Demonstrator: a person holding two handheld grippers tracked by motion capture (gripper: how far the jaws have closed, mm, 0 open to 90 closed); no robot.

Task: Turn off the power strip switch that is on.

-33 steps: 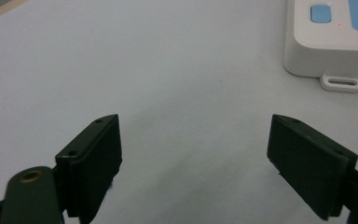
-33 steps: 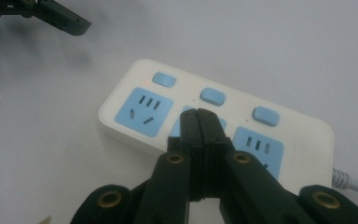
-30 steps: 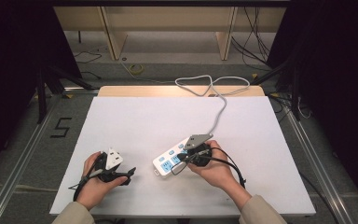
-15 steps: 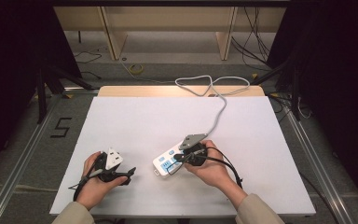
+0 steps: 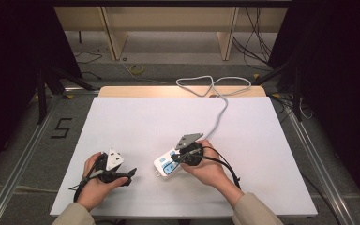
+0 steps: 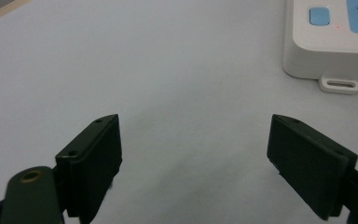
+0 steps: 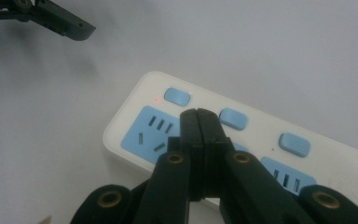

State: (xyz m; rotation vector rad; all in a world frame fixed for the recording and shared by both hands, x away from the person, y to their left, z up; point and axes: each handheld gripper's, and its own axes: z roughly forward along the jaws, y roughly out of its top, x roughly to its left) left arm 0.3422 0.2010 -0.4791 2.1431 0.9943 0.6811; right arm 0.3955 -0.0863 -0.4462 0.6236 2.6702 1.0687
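A white power strip [image 5: 168,161] with blue sockets lies near the front of the white table [image 5: 136,117]. Its cord [image 5: 218,96] runs to the far edge. The right gripper [image 7: 199,122] hangs over the strip, jaws pressed together, holding nothing. The left gripper [image 6: 193,154] sits on the table beside it, jaws wide apart and empty.

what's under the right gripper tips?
The power strip: shut right gripper sits over its top face between a blue socket and the blue buttons. The spot beneath the tips is hidden.
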